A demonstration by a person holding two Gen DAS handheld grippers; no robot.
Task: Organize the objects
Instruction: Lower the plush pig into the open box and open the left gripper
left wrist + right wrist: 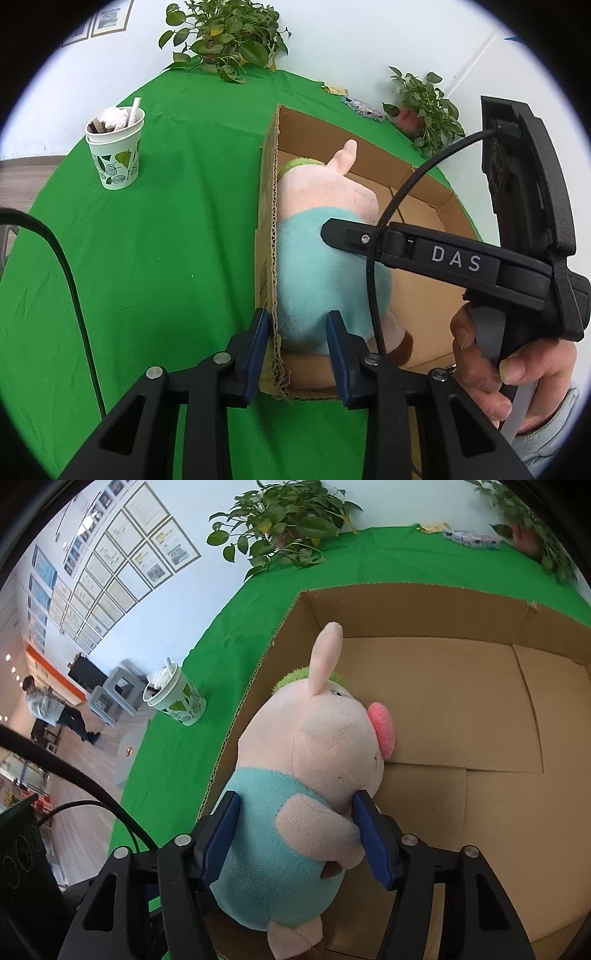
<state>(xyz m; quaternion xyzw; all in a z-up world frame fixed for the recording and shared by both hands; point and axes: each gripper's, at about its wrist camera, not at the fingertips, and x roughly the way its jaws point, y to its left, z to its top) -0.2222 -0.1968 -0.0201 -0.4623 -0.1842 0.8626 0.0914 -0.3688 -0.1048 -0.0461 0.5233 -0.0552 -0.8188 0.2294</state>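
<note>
The plush pig (314, 775) sits inside the cardboard box (424, 701), close against the box's left wall, its snout turned toward the open floor of the box and its feet toward the near edge. The right gripper (295, 834) has its two blue pads on either side of the toy's teal belly and arm, pressing lightly into the fabric, so it reads as grasping the pig, though the squeeze looks soft. The left gripper (295, 350) straddles the near corner of the box's corrugated wall with its jaws parted; one pad is outside the wall and one inside beside the toy, and whether they actually pinch the card I cannot tell, so I take it as released or at most steadying. My judgement is that the step in hand is setting the pig down in the box. To do it well, lower the toy until its body rests fully on the cardboard floor before letting go, open the right jaws wide so the pile does not drag, and lift straight up clear of the ear. Keep the left tool bracing the wall so the light box does not slide on the green cloth (147, 258). The paper cup (116, 147) stands well apart, out of the way
</note>
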